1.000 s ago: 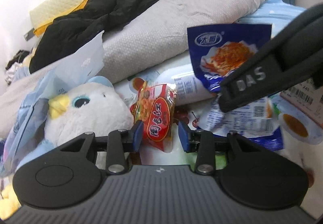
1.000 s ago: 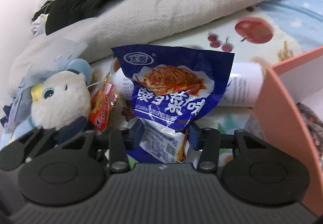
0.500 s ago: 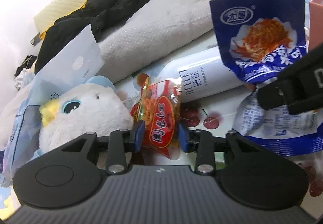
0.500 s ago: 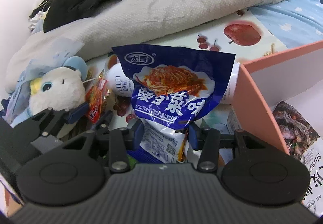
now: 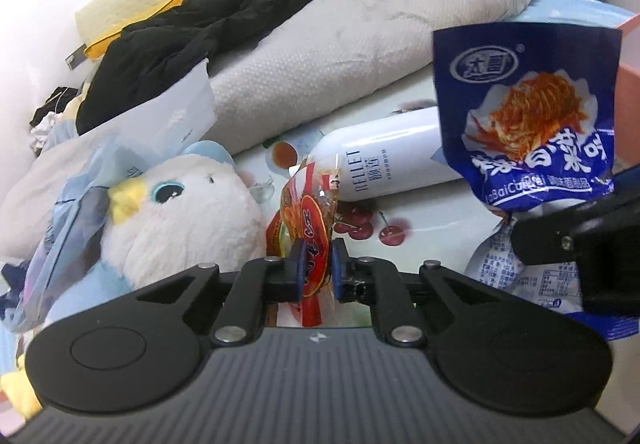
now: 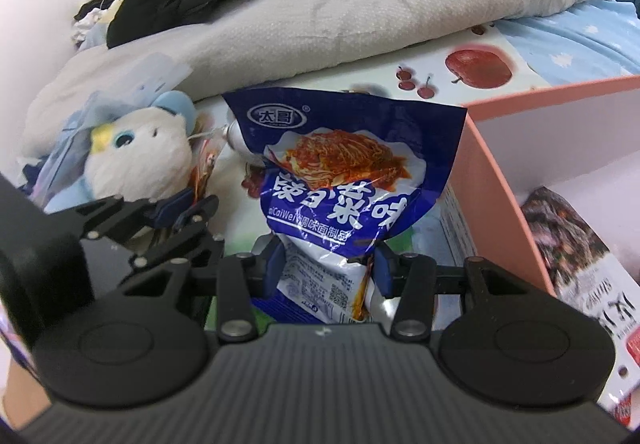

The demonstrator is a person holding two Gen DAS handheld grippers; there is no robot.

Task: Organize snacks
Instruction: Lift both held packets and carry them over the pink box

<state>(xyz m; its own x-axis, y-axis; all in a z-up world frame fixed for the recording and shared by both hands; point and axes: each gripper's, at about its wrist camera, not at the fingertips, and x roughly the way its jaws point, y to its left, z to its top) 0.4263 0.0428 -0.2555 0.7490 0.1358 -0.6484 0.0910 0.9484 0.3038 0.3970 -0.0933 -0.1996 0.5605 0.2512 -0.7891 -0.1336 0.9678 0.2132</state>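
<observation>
Left tongs (image 5: 316, 270) pinched nearly together on the red snack packet (image 5: 310, 220), packet upright, long axis vertical, beside the plush bird (image 5: 180, 212). Right tongs (image 6: 330, 268) wider apart but clamped on the blue snack bag (image 6: 340, 180), also upright, raised above the bed sheet (image 6: 492, 44). Pink box (image 6: 492, 172) just right of the blue bag, nearer the right tongs; probably the drop point. White bottle (image 5: 384, 160) lying behind both.
</observation>
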